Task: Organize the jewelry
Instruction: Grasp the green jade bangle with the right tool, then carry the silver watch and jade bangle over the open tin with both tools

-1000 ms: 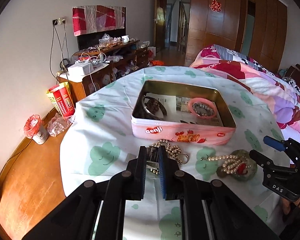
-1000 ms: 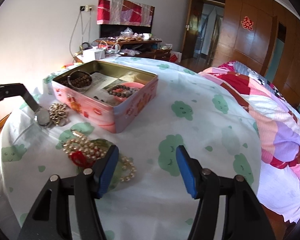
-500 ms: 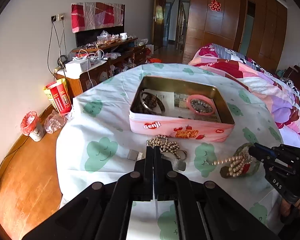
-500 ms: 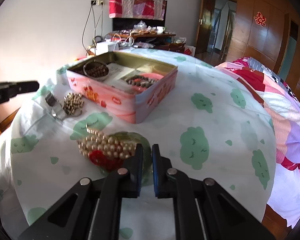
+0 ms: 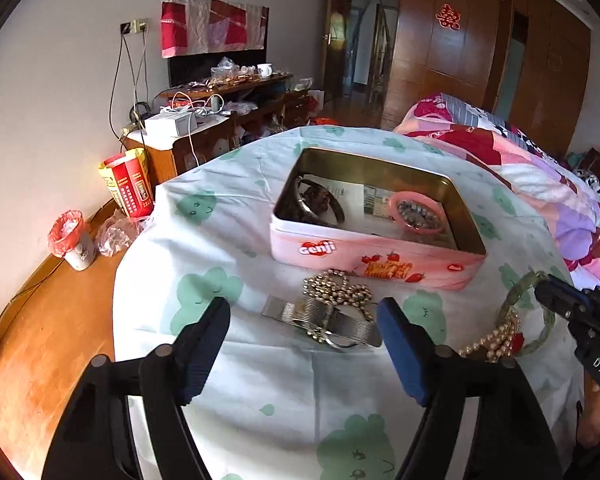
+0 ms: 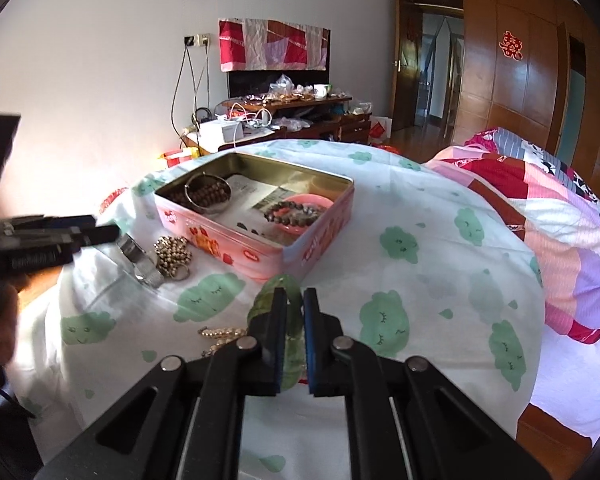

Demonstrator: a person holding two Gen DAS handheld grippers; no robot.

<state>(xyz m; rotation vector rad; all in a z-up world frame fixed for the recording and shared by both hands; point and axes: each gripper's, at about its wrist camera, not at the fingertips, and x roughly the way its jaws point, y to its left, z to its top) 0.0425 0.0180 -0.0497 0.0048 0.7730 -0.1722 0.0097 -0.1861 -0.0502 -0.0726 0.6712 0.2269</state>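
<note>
Jaws on the left gripper [image 5: 303, 320] are opening, already spread wide, nothing gripped; a silver mesh-band watch [image 5: 323, 320] and a tangle of gold bead chain [image 5: 335, 286] lie on the bench cloth between and just beyond the tips. Right gripper [image 6: 296, 312] has its jaws clamped on a green jade bangle [image 6: 276, 284], which stands tilted up off the cloth; a pearl strand [image 6: 222, 334] trails beside it, partly hidden behind the left finger. From the left wrist view the bangle [image 5: 527, 280] hangs at the right gripper's tip with the pearls and something red bunched under it. Pink cookie tin [image 5: 375, 256], lid off, sits on the cloud-print cloth [image 5: 260, 380] just behind the watch and chain, near the bangle. Inside: a silver bangle around dark wooden beads [image 6: 208, 196] at the left end, a pink dish with a bead bracelet [image 6: 296, 216] at the right, paper underneath.
</note>
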